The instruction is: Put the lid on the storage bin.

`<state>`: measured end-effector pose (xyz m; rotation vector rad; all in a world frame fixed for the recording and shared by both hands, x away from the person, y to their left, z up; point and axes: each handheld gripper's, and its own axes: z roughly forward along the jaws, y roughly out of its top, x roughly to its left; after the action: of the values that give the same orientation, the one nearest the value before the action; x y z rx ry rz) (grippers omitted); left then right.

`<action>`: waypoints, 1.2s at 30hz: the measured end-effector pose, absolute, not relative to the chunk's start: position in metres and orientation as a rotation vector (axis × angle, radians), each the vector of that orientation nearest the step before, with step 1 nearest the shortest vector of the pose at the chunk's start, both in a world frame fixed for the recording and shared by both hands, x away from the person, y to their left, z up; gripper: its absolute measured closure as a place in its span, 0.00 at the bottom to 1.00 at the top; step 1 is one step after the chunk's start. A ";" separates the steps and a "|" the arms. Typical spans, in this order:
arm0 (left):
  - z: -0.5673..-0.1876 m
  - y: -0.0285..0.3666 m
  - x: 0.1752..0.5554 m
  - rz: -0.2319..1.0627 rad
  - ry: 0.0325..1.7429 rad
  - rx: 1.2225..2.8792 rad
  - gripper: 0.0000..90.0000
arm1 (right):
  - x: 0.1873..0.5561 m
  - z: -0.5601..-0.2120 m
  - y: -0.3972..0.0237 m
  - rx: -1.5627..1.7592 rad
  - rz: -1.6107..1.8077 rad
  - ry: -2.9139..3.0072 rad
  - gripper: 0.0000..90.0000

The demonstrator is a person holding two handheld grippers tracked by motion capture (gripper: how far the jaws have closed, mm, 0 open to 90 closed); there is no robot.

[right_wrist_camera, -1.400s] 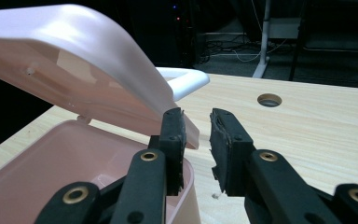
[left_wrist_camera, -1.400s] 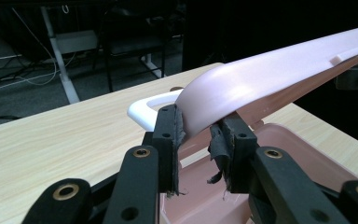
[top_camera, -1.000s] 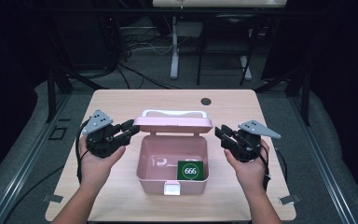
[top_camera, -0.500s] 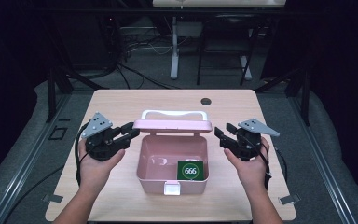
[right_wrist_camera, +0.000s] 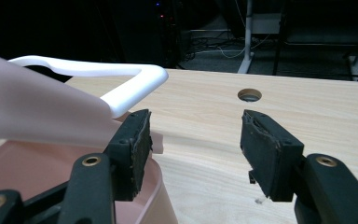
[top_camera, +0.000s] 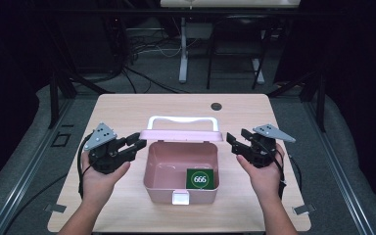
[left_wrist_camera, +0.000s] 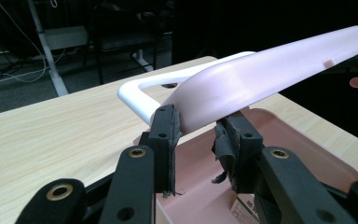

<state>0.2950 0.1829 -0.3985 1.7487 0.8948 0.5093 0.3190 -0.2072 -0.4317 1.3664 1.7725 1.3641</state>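
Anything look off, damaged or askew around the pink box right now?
The pad lining on the left gripper is frayed, a torn strip dangling from the right-hand pad. Otherwise nothing odd: the pink box sits square on the table, lid raised, the green 666 card flat inside.

The pink box (top_camera: 181,171) stands open at the middle of the surface, its lid (top_camera: 183,135) raised upright behind, white handle (top_camera: 183,120) on top.
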 end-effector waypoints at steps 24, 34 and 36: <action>-0.412 0.188 0.278 0.490 0.879 1.754 0.73 | 0.323 -0.435 -0.209 1.356 1.345 1.776 0.34; -0.419 0.190 0.271 0.483 0.864 1.764 0.73 | 0.324 -0.437 -0.207 1.349 1.331 1.800 0.31; -0.421 0.190 0.269 0.482 0.864 1.764 0.73 | 0.324 -0.437 -0.207 1.349 1.329 1.800 0.31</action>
<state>0.2694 0.1903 -0.4207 1.7638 0.8639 0.4824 0.3244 -0.2068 -0.4367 1.3487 1.8005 1.3287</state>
